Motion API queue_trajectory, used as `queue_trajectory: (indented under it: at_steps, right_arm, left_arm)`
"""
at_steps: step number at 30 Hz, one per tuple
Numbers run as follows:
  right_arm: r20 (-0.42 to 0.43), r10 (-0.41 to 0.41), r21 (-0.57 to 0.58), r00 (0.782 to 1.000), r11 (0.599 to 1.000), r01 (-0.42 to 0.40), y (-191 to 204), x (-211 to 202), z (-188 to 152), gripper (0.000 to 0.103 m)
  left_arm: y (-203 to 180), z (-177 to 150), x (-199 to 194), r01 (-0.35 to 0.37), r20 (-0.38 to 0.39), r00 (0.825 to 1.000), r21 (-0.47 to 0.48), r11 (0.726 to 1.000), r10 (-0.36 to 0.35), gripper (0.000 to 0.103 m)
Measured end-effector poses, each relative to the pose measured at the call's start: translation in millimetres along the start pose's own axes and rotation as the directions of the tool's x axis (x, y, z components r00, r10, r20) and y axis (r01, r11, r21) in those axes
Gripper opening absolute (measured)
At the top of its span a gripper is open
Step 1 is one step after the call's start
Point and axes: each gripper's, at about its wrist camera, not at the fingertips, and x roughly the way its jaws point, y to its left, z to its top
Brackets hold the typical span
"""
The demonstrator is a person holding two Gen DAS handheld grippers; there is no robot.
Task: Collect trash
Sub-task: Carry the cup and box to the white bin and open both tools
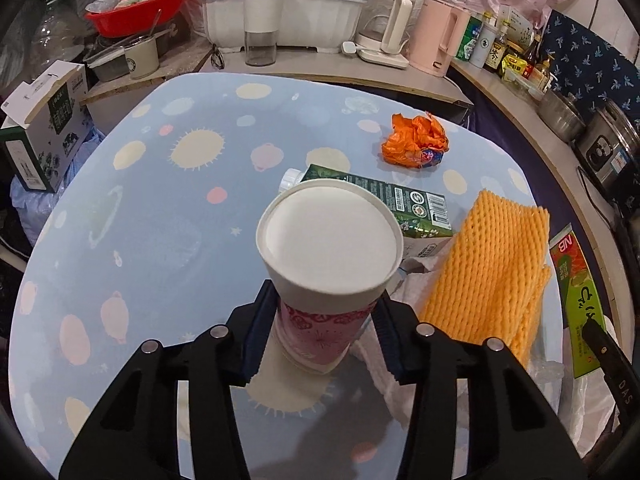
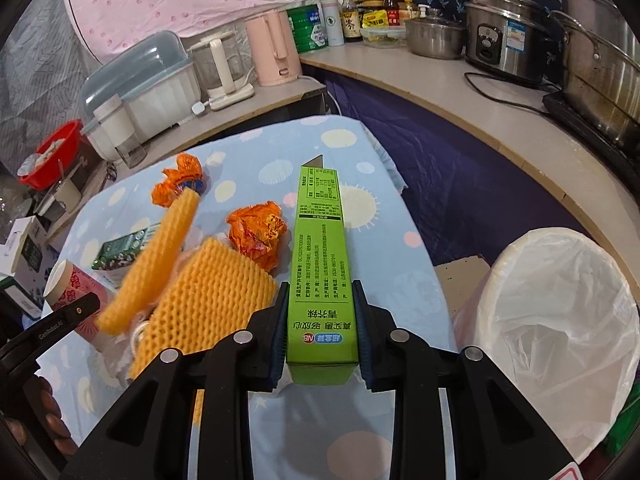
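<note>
A white paper cup (image 1: 328,248) with a pink flowered band stands upright on the blue spotted table (image 1: 160,200). My left gripper (image 1: 324,304) is shut on its lower half, one pad on each side. My right gripper (image 2: 320,296) is shut on a long lime-green carton (image 2: 318,240), held above the table's right side and pointing away from me. That carton also shows in the left wrist view (image 1: 576,292). The cup (image 2: 70,284) appears at the left of the right wrist view.
On the table lie a crumpled orange wrapper (image 1: 414,142), a dark green drink carton (image 1: 404,200) and yellow foam netting (image 1: 488,268). A bin lined with a white bag (image 2: 560,320) stands right of the table. Counters with kettles and pots ring the far side.
</note>
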Motion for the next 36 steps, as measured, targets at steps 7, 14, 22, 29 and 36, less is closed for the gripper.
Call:
queue_trajectory:
  at_steps: [7, 14, 22, 29, 36]
  right_arm:
    - [0.072, 0.01, 0.019, 0.997, 1.0, -0.011, -15.4, -49.3, -4.8, 0.027]
    - [0.121, -0.021, 0.06, 0.992, 0.998, 0.014, -51.3, -94.8, -21.8, 0.027]
    - [0.108, -0.113, 0.162, 0.988, 0.982, 0.095, -127.0, -123.6, -57.2, 0.027]
    - [0.045, -0.178, 0.254, 0.983, 0.954, 0.161, -186.4, -122.9, -88.6, 0.028]
    - [0.006, -0.189, 0.298, 0.982, 0.938, 0.179, -218.9, -113.0, -103.0, 0.028]
  left_arm:
    - [-4.0, -4.4, -52.3, 0.006, 0.07, 0.998, 0.029, 1.0, -0.008, 0.045]
    - [-32.6, -26.0, -100.6, 0.07, 0.097, 0.992, 0.085, 0.994, -0.079, 0.045]
    - [-96.8, -67.8, -126.6, 0.151, 0.066, 0.983, 0.221, 0.963, -0.169, 0.045]
    - [-172.0, -104.0, -125.4, 0.238, -0.022, 0.969, 0.349, 0.906, -0.246, 0.045]
    - [-244.3, -129.3, -118.1, 0.316, -0.096, 0.947, 0.445, 0.838, -0.306, 0.045]
